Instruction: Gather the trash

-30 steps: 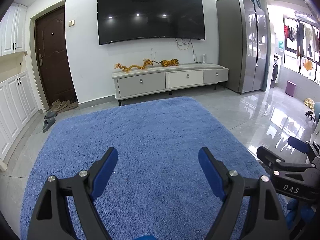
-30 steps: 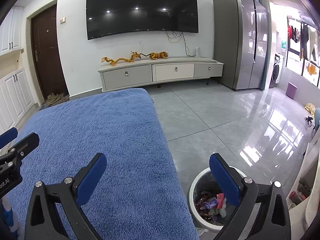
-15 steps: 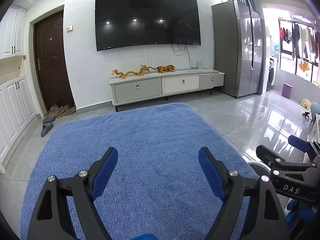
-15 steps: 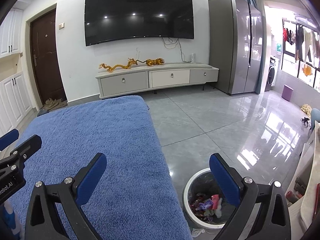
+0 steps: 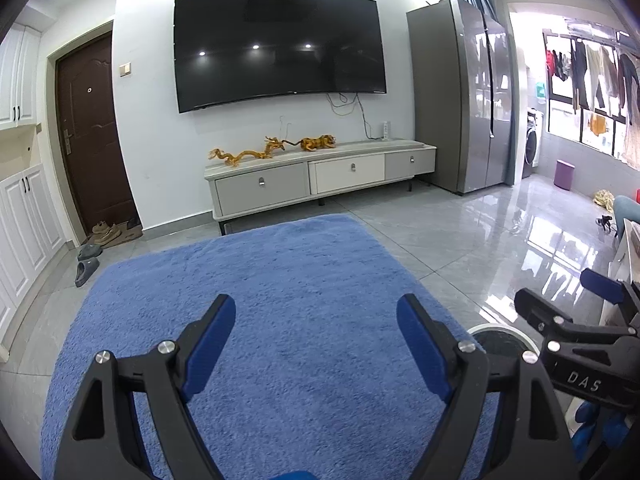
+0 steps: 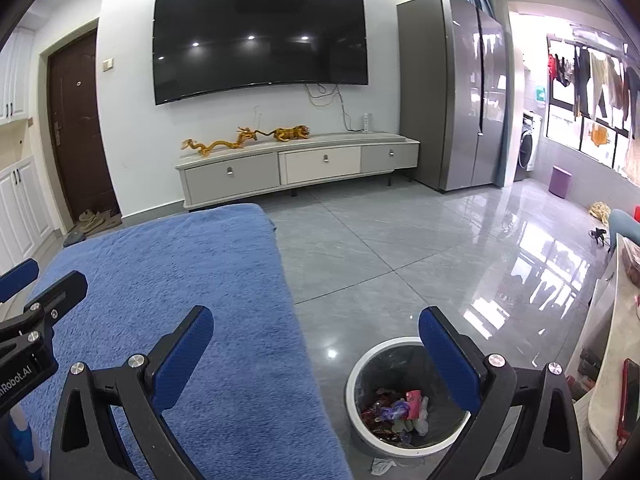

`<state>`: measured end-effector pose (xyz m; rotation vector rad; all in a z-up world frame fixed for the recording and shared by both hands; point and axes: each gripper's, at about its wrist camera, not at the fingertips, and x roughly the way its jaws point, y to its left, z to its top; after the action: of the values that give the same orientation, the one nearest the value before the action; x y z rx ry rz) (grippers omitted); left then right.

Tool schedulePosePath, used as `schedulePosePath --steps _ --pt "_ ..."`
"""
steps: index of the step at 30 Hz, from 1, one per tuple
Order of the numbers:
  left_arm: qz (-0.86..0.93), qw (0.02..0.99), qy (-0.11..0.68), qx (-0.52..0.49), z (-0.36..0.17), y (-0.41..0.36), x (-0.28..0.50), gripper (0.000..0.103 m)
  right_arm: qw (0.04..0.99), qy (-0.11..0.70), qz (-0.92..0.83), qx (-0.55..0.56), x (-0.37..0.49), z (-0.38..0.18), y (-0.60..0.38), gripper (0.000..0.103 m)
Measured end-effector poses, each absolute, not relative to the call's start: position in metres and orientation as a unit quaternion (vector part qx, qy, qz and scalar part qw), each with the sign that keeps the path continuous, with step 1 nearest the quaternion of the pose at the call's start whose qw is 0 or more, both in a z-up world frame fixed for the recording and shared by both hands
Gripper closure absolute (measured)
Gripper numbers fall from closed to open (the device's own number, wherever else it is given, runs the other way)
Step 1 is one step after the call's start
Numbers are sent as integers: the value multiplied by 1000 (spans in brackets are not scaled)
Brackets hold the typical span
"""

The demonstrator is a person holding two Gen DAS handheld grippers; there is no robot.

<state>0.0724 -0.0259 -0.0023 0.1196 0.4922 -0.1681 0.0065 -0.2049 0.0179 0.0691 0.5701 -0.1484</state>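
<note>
A white round trash bin [image 6: 356, 396] stands on the grey tile floor beside the blue rug [image 6: 160, 300]. It holds several crumpled wrappers [image 6: 396, 412]. A small white scrap [image 6: 382, 465] lies on the floor at the bin's base. My right gripper [image 6: 316, 330] is open and empty, held above the rug's edge and the bin. My left gripper [image 5: 316, 318] is open and empty above the rug [image 5: 256, 300]. The bin's rim [image 5: 500, 328] shows in the left wrist view, partly hidden behind the right gripper's body [image 5: 576, 344].
A TV stand [image 5: 320, 176] with gold figurines stands under a wall TV [image 5: 280, 44]. A grey fridge [image 5: 460, 92] is at the right. Slippers [image 5: 86, 268] lie by the brown door [image 5: 92, 140]. White furniture [image 6: 604, 320] stands at the far right.
Both views have tilted upward and drawn back a little. More of the bin and its contents shows in the right wrist view. Both grippers stay open.
</note>
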Motion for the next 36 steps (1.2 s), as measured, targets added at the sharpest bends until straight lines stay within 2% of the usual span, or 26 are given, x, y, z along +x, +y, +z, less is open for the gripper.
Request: schedulePosePath --steps 4,6,8,36 --pt "-89 963 249 58 -3 -33 78 21 955 281 -85 38 10 19 -213 0" --pt "-91 962 249 60 -3 -36 80 13 955 281 -89 38 11 18 -216 0" --pt "-93 963 247 62 -3 -38 80 12 954 285 -90 40 12 15 -218 0" --pt "-92 961 256 54 -20 -33 92 12 947 303 -97 36 21 2 -217 0"
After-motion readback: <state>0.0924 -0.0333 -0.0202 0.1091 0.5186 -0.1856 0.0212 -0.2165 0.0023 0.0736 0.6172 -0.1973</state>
